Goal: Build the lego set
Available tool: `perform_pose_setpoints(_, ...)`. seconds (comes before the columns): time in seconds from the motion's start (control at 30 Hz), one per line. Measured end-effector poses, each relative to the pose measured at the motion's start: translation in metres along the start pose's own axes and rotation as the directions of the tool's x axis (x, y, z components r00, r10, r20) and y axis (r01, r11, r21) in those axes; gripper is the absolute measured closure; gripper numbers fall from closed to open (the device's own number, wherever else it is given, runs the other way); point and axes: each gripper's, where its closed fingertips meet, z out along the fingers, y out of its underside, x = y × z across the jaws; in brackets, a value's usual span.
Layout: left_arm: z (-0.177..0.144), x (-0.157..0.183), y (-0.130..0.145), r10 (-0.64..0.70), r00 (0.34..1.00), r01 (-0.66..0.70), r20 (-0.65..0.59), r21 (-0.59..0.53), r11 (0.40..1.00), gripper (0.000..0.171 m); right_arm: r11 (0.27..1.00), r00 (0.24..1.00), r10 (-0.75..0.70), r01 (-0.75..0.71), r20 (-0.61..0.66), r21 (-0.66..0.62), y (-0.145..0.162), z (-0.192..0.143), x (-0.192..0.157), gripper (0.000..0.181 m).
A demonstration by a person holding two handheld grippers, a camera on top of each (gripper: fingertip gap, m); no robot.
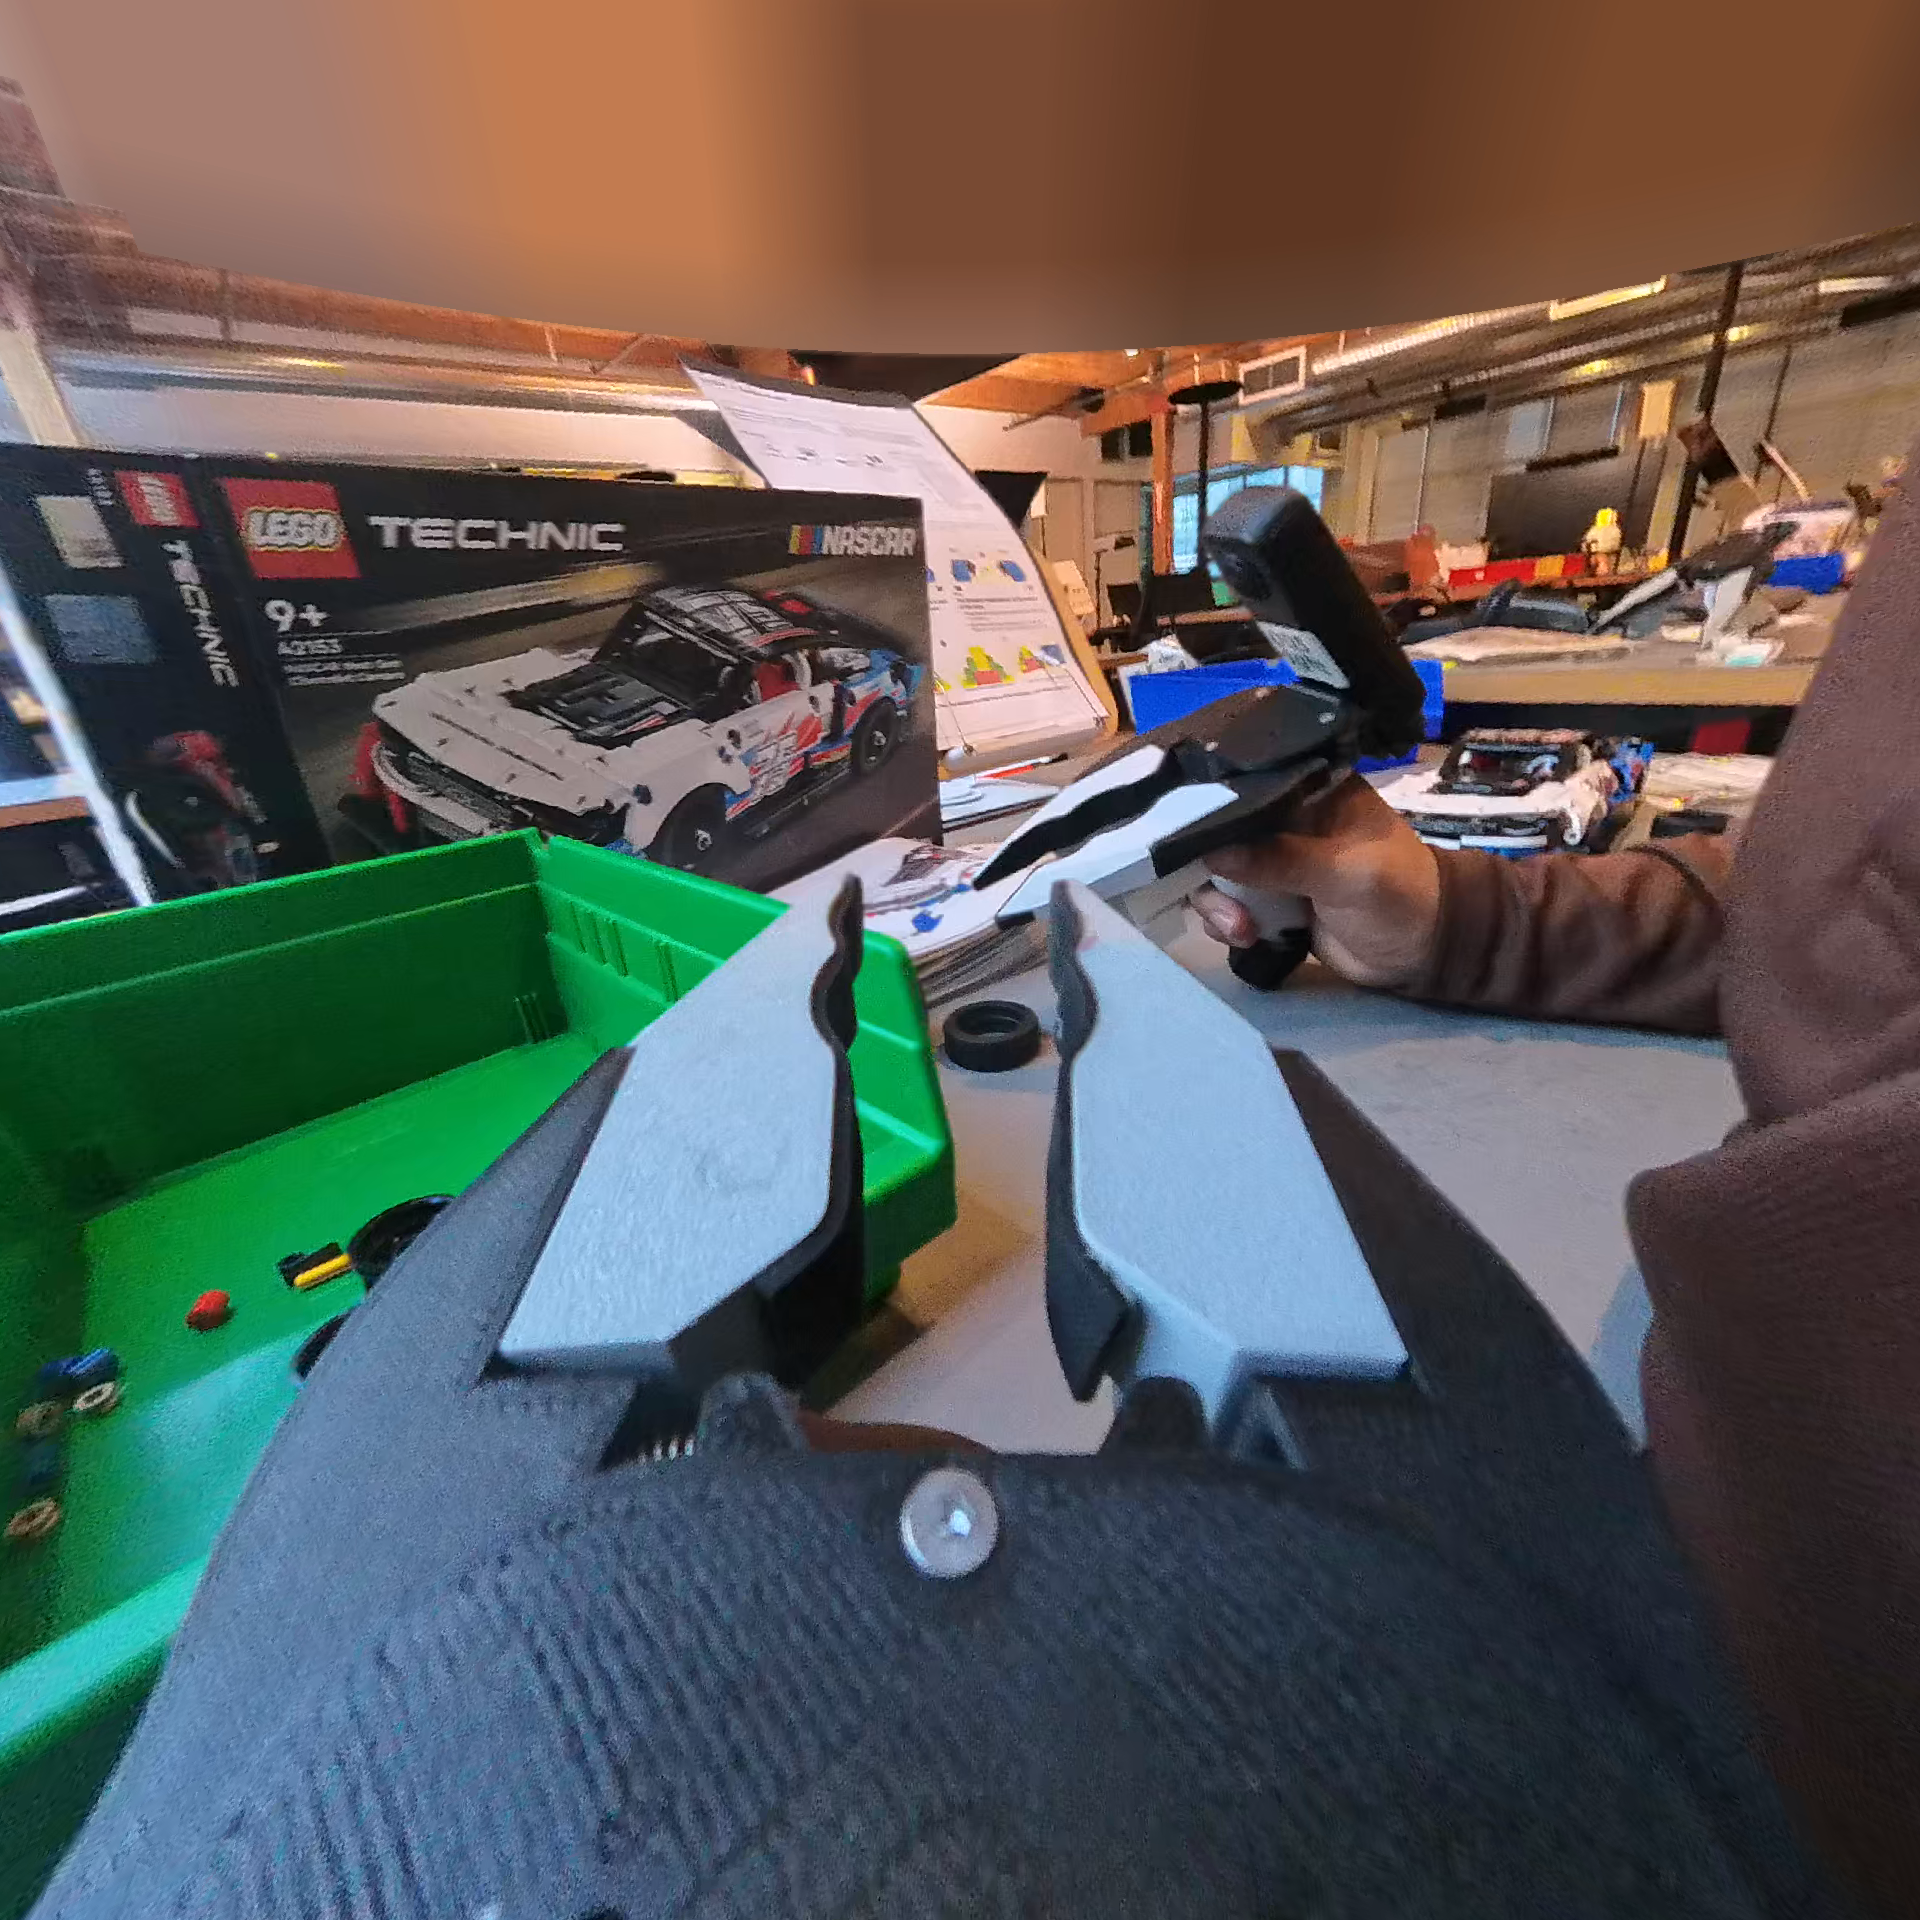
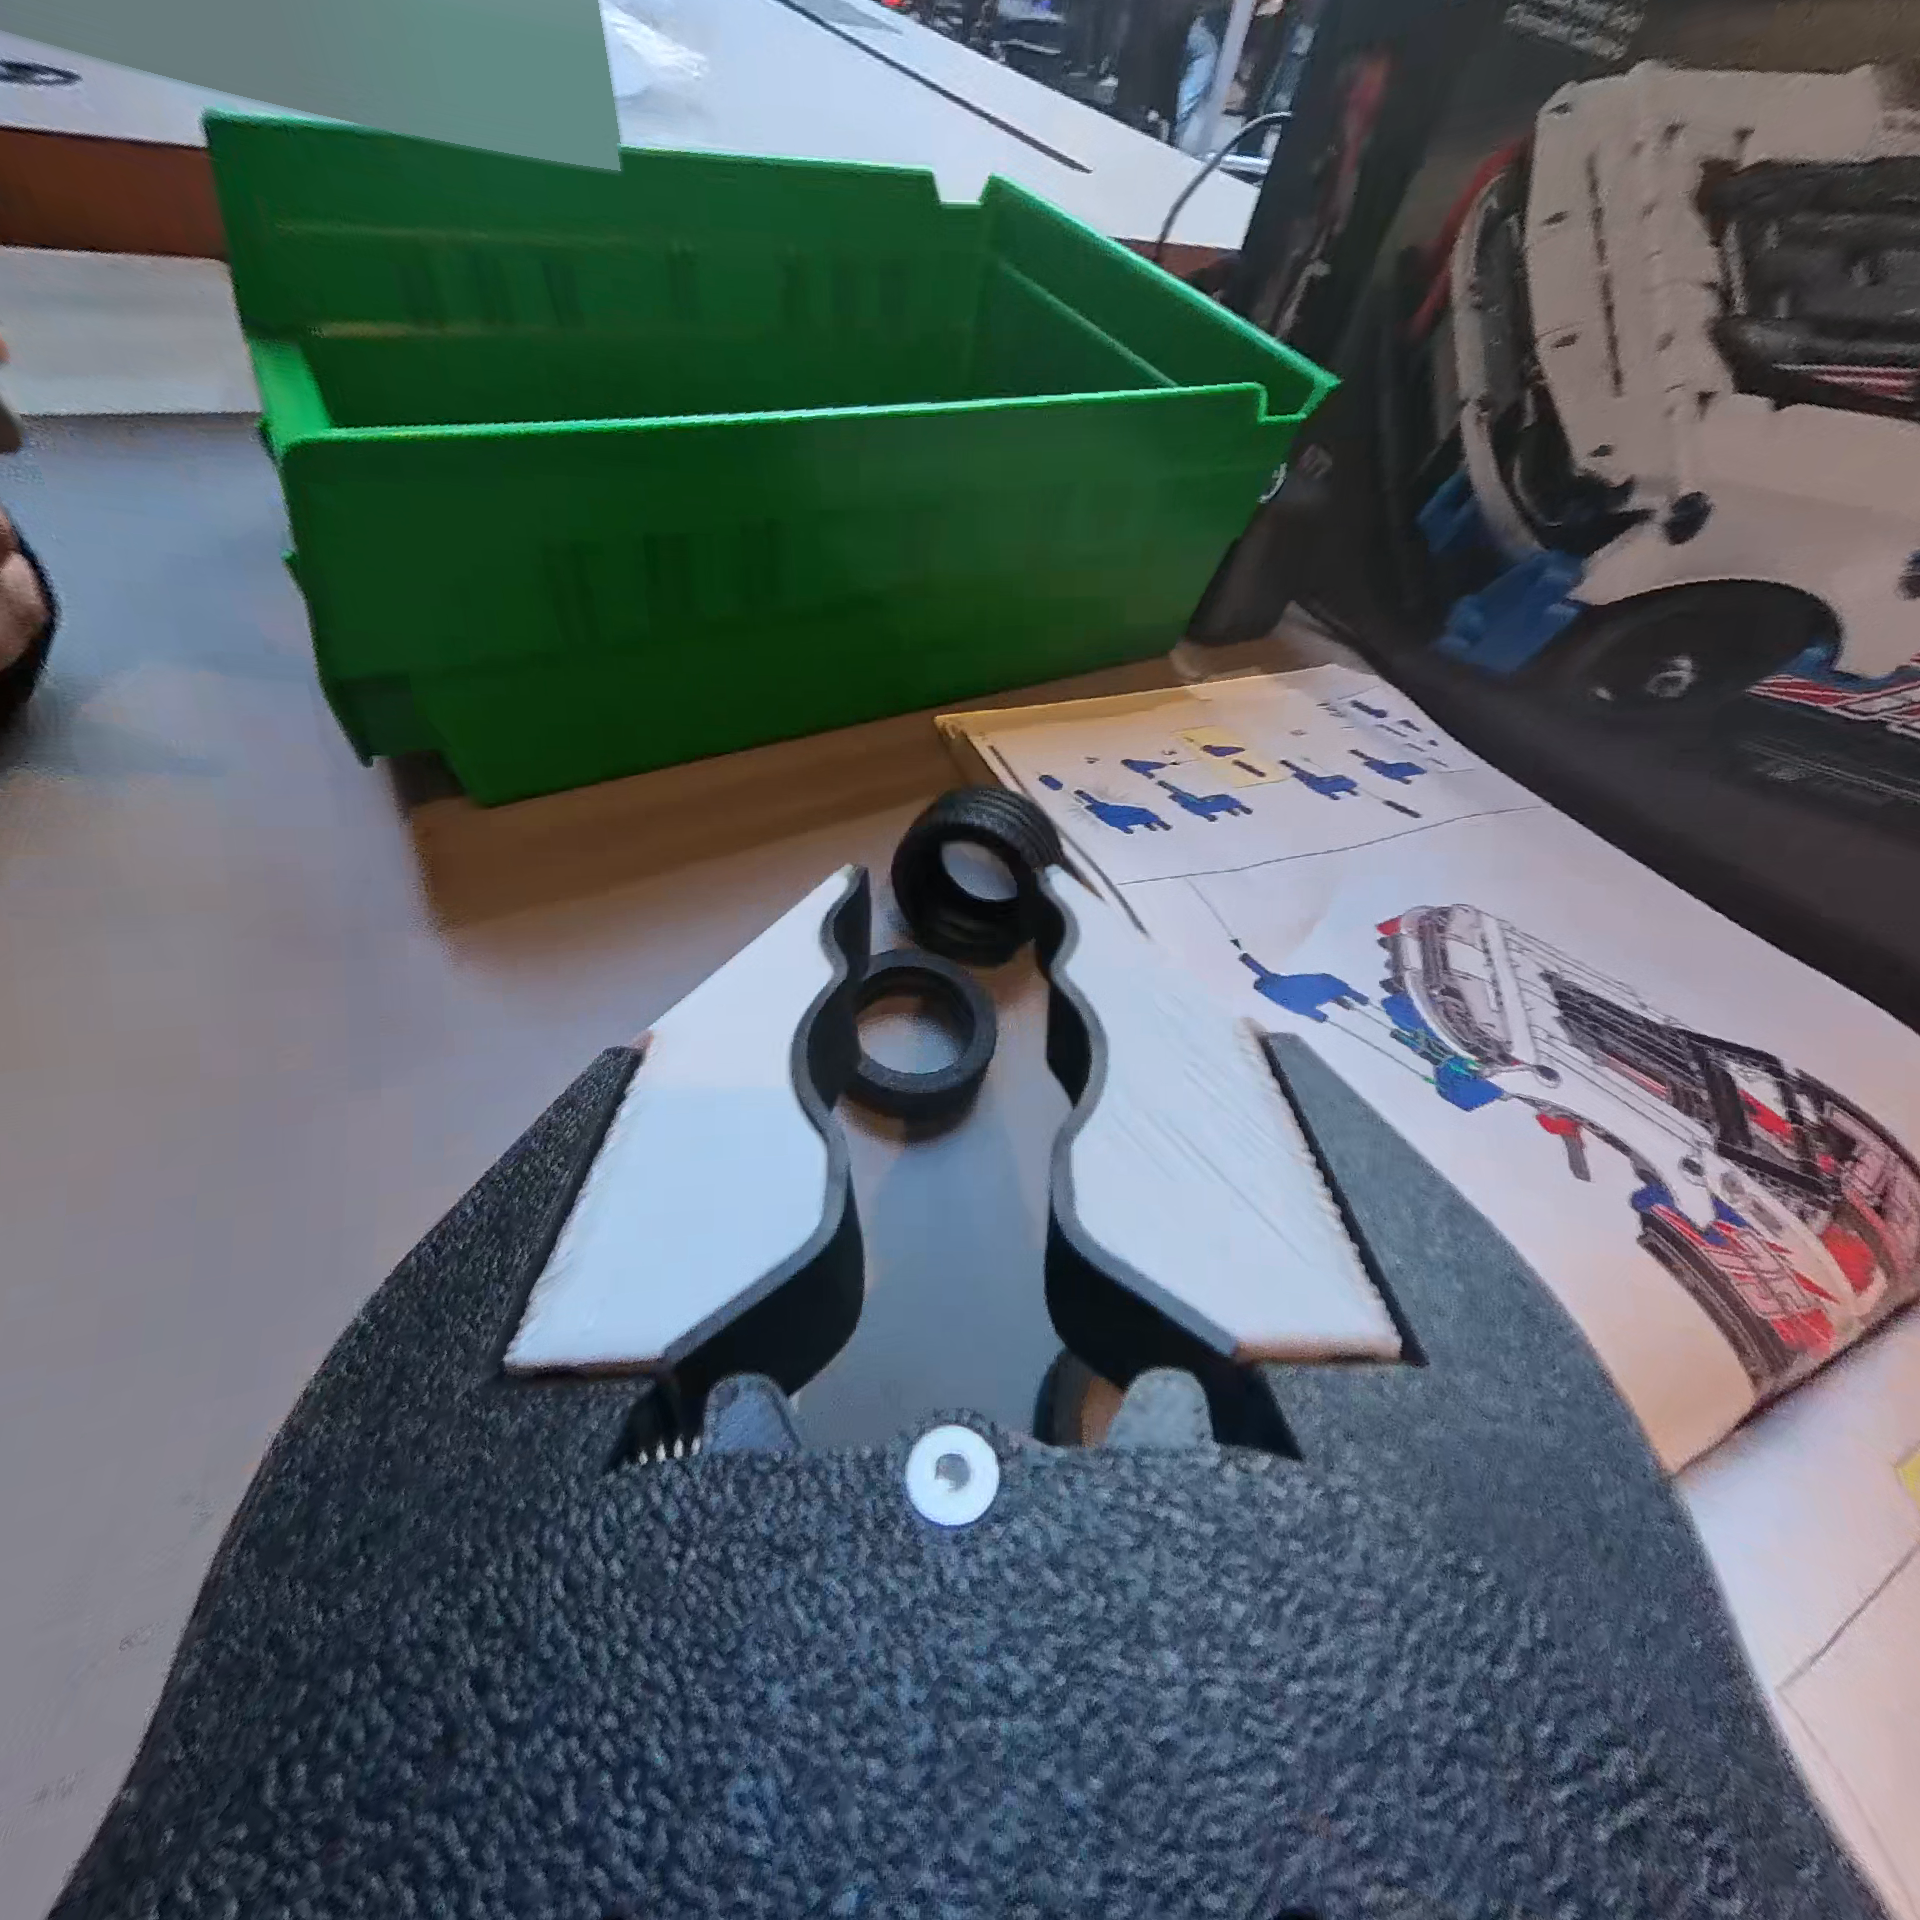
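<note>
Black tyres [image 2: 920, 1049] between spread jaws, green bin [image 2: 769, 520]

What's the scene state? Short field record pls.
left tool: open, empty, above the bin's near corner
right tool: open, empty, low over the table
tyres: two black, on the table; flat tyre between the right tool's fingers, tilted tyre at their tips
bin: green, holds small loose parts
manual: lies open right of the tyres
box: upright behind bin
build: not started in view
</note>
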Motion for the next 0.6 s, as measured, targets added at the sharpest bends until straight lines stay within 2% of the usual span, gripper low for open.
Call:
perform_pose_setpoints(0.1,-0.005,-0.008,-0.002,-0.007,1.0,0.007,0.027,0.013,1.0,0.139,1.0,0.999,-0.026,0.026,-0.036,-0.007,0.0,0.002,0.005,0.153)
perform_pose_setpoints(0.37,-0.005,-0.026,-0.001,-0.056,0.993,0.054,0.107,0.017,0.998,0.142,1.0,1.0,-0.001,0.001,-0.004,0.017,-0.003,0.003,0.005,0.157)
perform_pose_setpoints(0.53,0.0,-0.047,0.009,-0.211,0.967,0.217,0.145,-0.027,0.976,0.142,0.996,0.997,0.067,-0.069,0.037,0.053,-0.007,0.0,0.009,0.157)
perform_pose_setpoints(0.6,0.005,-0.055,0.017,-0.223,0.963,0.237,0.154,-0.085,0.968,0.141,0.993,0.995,0.087,-0.091,0.053,0.07,-0.009,-0.002,0.009,0.157)
